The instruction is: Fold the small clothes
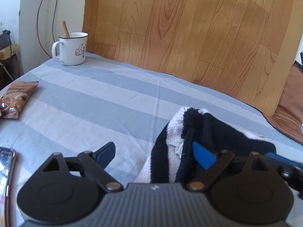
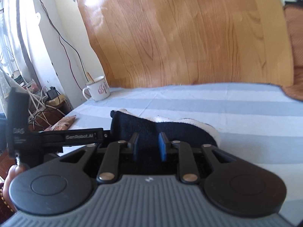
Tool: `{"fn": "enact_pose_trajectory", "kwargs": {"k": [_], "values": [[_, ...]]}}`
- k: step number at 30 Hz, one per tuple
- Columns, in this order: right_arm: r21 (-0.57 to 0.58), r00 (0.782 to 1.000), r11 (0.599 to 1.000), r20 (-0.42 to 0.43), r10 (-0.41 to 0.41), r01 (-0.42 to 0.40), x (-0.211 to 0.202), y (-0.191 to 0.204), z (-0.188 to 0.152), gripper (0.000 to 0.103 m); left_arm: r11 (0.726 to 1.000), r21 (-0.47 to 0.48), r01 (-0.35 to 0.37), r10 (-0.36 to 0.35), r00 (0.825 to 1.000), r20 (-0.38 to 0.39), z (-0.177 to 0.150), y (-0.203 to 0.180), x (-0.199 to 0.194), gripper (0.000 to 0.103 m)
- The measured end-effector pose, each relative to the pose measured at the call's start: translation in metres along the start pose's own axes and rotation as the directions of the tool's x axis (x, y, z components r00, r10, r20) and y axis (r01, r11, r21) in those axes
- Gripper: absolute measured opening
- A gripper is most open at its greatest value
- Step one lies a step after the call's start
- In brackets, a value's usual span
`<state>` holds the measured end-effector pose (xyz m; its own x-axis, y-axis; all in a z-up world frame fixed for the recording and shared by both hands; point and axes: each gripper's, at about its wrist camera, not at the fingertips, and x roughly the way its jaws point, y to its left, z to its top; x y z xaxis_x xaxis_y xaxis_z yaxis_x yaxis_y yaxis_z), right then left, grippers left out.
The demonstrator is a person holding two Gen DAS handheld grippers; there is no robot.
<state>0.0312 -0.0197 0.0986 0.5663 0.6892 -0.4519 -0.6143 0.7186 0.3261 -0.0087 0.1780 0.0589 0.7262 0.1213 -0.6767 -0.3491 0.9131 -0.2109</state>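
Beside the sock (image 1: pixel 198 132), only the left view shows a phone (image 1: pixel 7 170).

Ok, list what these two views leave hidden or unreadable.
- Garment: in the left wrist view its near end is hidden behind the gripper body, so its type is unclear.
- Right gripper: in the right wrist view dark cloth fills the gap between its fingers; whether they pinch it is unclear.
- Phone: cut off by the left edge.
- Snack packet: print too small.
- Mug: contents hidden by its wall.

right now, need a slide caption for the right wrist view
Right hand-held gripper closed on a navy-and-white sock on the striped sheet, white mug behind.
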Motion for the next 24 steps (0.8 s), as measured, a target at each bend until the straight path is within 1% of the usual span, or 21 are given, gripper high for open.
{"fn": "enact_pose_trajectory", "kwargs": {"k": [3, 8, 13, 17, 22, 24], "values": [[0.006, 1.0, 1.0, 0.024, -0.02, 0.02, -0.017, 0.0, -0.009, 0.028, 1.0, 0.014, -0.014, 0.014, 1.0, 0.008, -0.004, -0.001, -0.006, 0.091], [0.071, 0.999, 0.997, 0.031, -0.042, 0.039, -0.03, -0.011, -0.024, 0.028, 0.999, 0.035, -0.04, 0.039, 0.999, 0.026, -0.011, -0.001, -0.014, 0.091], [0.102, 0.998, 0.993, 0.018, -0.053, 0.05, -0.03, -0.017, -0.036, 0.028, 0.998, 0.044, -0.053, 0.051, 0.998, 0.035, -0.018, 0.0, -0.022, 0.091], [0.098, 0.999, 0.994, 0.013, -0.049, 0.047, -0.03, -0.017, -0.038, 0.029, 0.997, 0.054, -0.061, 0.059, 0.997, 0.042, -0.028, 0.001, -0.027, 0.092], [0.127, 0.999, 0.991, 0.035, -0.035, 0.03, -0.035, -0.021, -0.042, 0.031, 0.997, 0.053, -0.054, 0.051, 0.997, 0.055, -0.041, 0.006, -0.032, 0.094], [0.15, 0.997, 0.988, 0.065, -0.035, 0.025, -0.04, -0.025, -0.045, 0.036, 0.997, 0.056, -0.049, 0.045, 0.996, 0.072, -0.044, 0.008, -0.033, 0.097]]}}
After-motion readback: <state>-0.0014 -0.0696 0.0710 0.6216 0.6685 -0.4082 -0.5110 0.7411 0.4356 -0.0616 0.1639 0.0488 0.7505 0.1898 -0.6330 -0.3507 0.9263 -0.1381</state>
